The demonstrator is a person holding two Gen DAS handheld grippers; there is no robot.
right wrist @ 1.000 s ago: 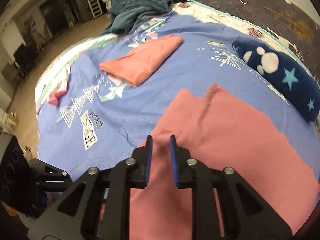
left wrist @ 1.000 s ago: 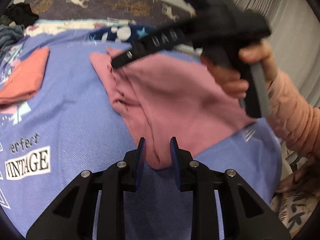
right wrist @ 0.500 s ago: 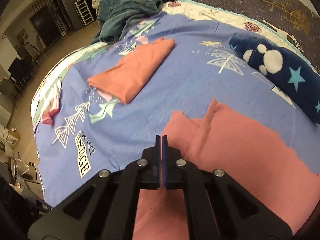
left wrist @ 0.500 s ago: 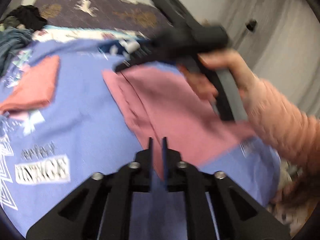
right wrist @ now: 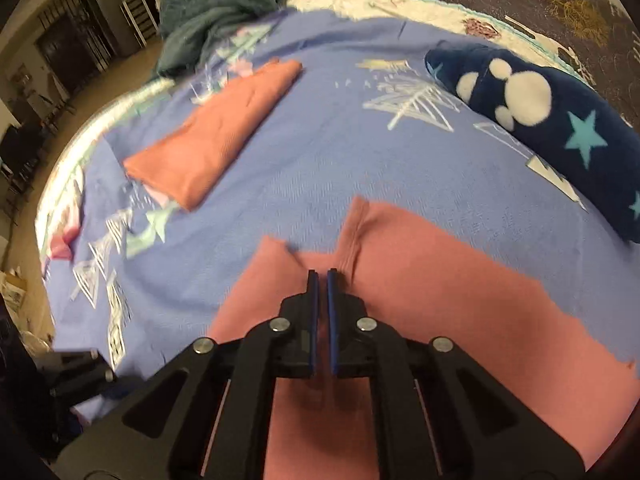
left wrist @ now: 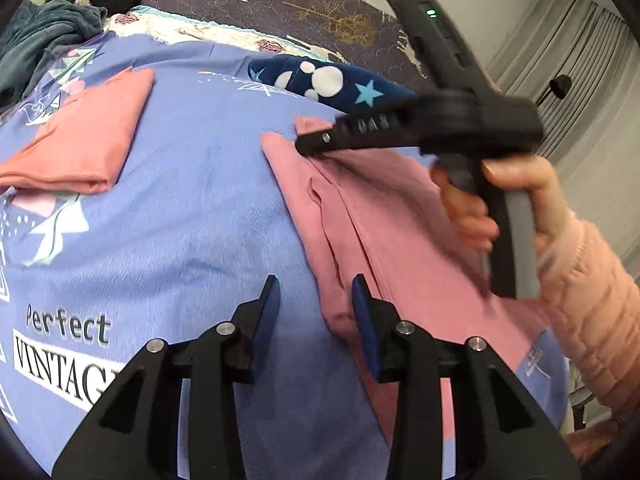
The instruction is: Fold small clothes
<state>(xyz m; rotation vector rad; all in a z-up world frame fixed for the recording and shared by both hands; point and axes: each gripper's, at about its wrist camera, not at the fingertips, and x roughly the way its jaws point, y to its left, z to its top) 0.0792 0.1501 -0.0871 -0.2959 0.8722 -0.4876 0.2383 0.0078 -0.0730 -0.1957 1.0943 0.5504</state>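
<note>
Folding the pink knit garment (left wrist: 400, 248) on the lilac printed bedspread (left wrist: 192, 208): left gripper (left wrist: 316, 300) opening over its near corner, right gripper (right wrist: 322, 280) nearly closed, apparently empty; next, re-grip the edge.

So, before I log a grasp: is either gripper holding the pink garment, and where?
Left gripper: nothing held; its jaws are opening around the pink garment's near edge. Right gripper: shut at the far edge; a pinch cannot be told.

A pink garment (left wrist: 400, 232) lies spread flat on the bed, its near edge rumpled. A folded orange one (right wrist: 216, 136) lies well apart.
</note>
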